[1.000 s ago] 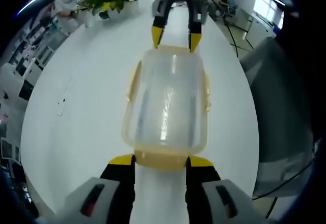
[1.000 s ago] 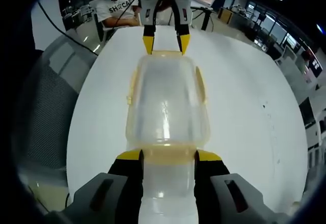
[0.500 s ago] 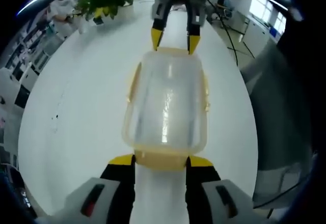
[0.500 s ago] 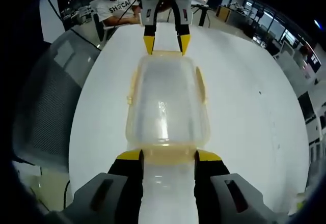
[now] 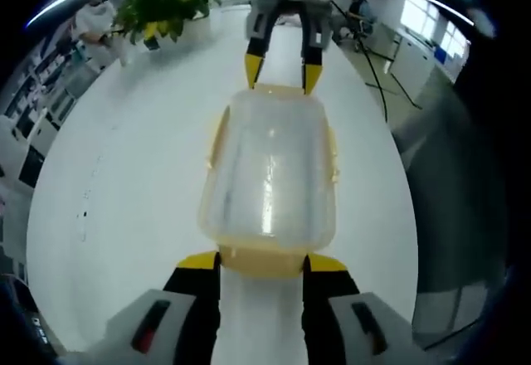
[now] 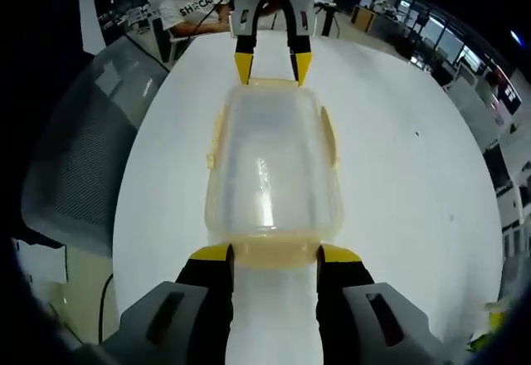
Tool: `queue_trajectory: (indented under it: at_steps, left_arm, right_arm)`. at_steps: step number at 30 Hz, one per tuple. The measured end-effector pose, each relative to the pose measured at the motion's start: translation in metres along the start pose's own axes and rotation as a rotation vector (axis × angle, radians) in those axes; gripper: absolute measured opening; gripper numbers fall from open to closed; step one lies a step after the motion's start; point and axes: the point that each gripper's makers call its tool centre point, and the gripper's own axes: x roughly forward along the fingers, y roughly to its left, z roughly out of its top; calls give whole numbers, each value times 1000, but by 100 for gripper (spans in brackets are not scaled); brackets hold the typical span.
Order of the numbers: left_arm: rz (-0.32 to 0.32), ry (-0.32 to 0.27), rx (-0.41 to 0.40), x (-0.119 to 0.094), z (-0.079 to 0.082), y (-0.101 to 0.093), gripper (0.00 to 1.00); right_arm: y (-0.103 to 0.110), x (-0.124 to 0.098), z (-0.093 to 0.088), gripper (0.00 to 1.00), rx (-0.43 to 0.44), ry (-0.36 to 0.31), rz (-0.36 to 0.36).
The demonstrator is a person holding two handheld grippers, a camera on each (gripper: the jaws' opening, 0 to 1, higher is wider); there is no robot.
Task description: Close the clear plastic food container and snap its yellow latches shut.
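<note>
The clear plastic container (image 5: 270, 166) with its lid on lies lengthwise between both grippers over the white table (image 5: 124, 174). My left gripper (image 5: 264, 263) is shut on the container's near end, a jaw on either side of the yellow end latch (image 5: 264, 257). My right gripper (image 5: 282, 70) grips the far end. In the right gripper view the same container (image 6: 270, 166) runs from my right gripper (image 6: 276, 255), shut on its yellow end latch (image 6: 274, 253), to the left gripper (image 6: 270, 66). Yellow side latches (image 5: 217, 133) (image 6: 328, 137) stick out from the long sides.
A potted plant (image 5: 166, 4) stands at the table's far edge. A grey mesh chair (image 5: 465, 174) (image 6: 75, 149) sits beside the table. A seated person in a white shirt (image 6: 191, 8) is behind the left gripper. Bare tabletop lies on both sides of the container.
Both views have swung a little against the room, so the plant and chair have shifted. The container keeps its place between both pairs of jaws, and both grips hold.
</note>
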Motion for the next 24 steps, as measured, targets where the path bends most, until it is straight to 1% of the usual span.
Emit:
queue_trajectory:
  at_steps: [6,17,21,24]
  left_arm:
    - [-10,-8,1,5,5,-2,33]
    - [-13,2,1,8,1,-1,33]
    - [-16,1,-1,10,3,-1,33]
    - [-21,-2,-5,11,4,-1,33]
  right_arm:
    - [1,-1,-8,36,10,10,5]
    - [1,5,-9,36,23,6,11]
    - [0,4,-11,36,19,17,7]
    - [1,3,-13,36,23,11,9]
